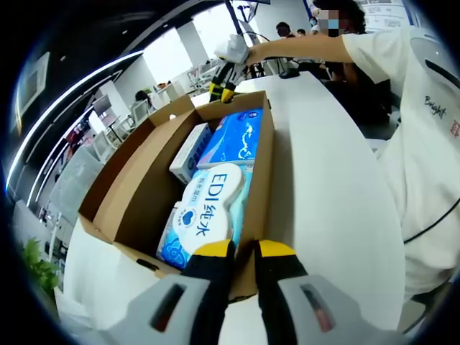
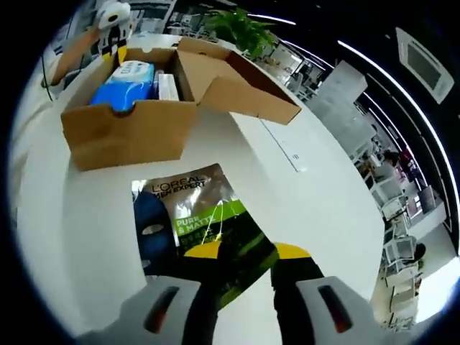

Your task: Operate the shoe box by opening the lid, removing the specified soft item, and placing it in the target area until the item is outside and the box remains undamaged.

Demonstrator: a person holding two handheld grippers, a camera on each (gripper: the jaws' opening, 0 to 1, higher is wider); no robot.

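Observation:
A brown cardboard shoe box (image 1: pixel 136 194) stands open on the white table, its lid (image 1: pixel 108 169) folded out to one side. Inside lie blue-and-white wipes packs (image 1: pixel 208 208) and a small white carton (image 1: pixel 188 152). My left gripper (image 1: pixel 245 249) is shut on the box's near end wall. In the right gripper view the box (image 2: pixel 129 133) stands a short way ahead. A black-and-green L'Oreal pouch (image 2: pixel 208 212), the soft item, lies outside it on the table. My right gripper (image 2: pixel 246 251) is shut on the pouch's near end.
The white table (image 1: pixel 330 201) runs wide beside the box, and a person in a white shirt (image 1: pixel 424 144) stands at its edge. A gloved hand holds the right gripper (image 1: pixel 225 75) beyond the box's far end. Potted plants (image 2: pixel 241 29) and office desks fill the background.

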